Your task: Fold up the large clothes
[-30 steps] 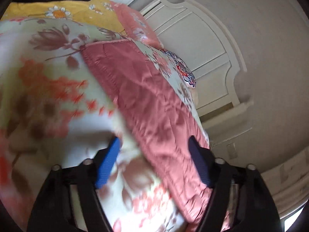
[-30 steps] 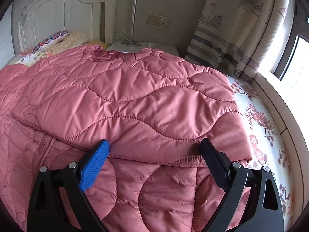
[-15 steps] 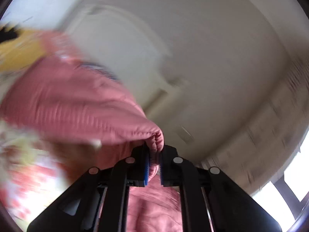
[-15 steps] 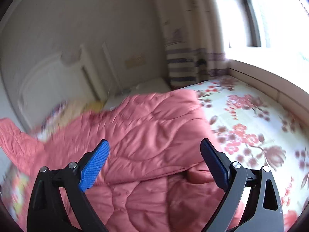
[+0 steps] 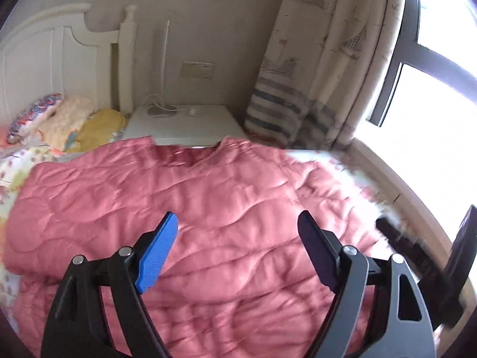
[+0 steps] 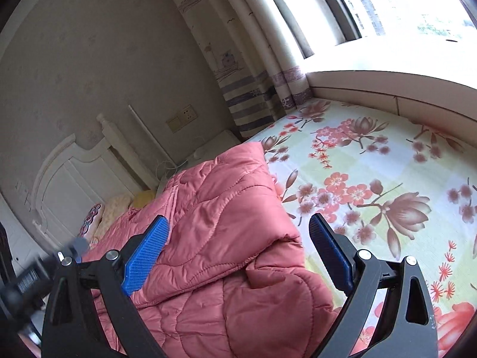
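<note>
On the floral bedsheet, pink quilted jacket lying folded, left gripper spread wide above it, holding nothing, right gripper likewise wide, empty, over jacket edge.

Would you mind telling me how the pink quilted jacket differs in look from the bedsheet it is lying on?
The pink quilted jacket is one plain colour; the bedsheet is pale with printed pink and brown flowers. The jacket is puffy, with wavy stitched lines, while the bedsheet lies thin and flat. The jacket is folded over itself in layers; the bedsheet is spread in a single layer. Both are fabric, and neither the left claw nor the right claw is touching them.
</note>
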A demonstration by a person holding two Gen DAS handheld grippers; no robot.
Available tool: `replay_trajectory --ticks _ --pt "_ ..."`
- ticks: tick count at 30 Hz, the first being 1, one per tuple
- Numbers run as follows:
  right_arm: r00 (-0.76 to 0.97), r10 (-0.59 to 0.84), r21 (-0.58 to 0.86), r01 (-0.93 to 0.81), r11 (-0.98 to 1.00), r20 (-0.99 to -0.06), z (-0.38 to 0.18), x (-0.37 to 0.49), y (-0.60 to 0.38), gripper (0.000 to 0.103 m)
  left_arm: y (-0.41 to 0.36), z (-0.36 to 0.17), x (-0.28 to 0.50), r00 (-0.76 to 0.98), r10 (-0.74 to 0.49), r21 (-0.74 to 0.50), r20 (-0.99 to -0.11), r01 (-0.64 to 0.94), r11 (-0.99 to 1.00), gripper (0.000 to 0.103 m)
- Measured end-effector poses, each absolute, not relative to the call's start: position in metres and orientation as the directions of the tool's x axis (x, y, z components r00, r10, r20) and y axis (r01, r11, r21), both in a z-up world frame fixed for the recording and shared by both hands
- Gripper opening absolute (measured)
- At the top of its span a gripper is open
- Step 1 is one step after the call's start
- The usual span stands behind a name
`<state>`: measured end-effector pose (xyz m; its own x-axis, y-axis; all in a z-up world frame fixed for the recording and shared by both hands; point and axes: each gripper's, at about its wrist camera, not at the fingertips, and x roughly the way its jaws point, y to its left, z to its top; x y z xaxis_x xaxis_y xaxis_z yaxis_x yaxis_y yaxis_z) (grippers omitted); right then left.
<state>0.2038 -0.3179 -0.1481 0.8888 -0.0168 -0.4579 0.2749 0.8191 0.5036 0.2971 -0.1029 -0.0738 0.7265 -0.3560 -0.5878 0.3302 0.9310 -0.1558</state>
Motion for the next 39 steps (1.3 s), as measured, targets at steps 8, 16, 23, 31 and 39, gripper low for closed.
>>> replay_trajectory --ticks 8,16,23,31,39 --pt "0.883 0.039 0.473 0.213 0.855 -0.468 -0.139 0.210 -0.304 0.091 0.076 -0.082 0.293 0.840 -0.074 -0.264 -0.537 -0.084 0.961 0.096" --pt "0.745 0.151 0.353 0.119 0.928 -0.649 -0.134 0.285 -0.253 0.091 0.123 -0.109 0.306 0.770 0.018 -0.222 -0.637 -0.207 0.953 0.096" --pt "0.663 -0.080 0.031 0.153 0.988 -0.744 -0.144 0.292 -0.221 0.087 0.118 -0.111 0.300 0.754 0.042 -0.161 -0.656 -0.193 0.968 0.096" --pt "0.763 -0.038 0.000 0.049 0.999 -0.646 -0.100 0.312 -0.183 0.088 0.083 -0.063 0.350 0.786 -0.010 -0.129 -0.619 -0.089 0.988 0.101" --pt "0.646 0.004 -0.048 -0.064 0.997 -0.764 -0.150 0.344 -0.157 0.094 0.063 -0.135 0.389 0.673 0.054 0.007 -0.738 -0.072 0.997 0.101"
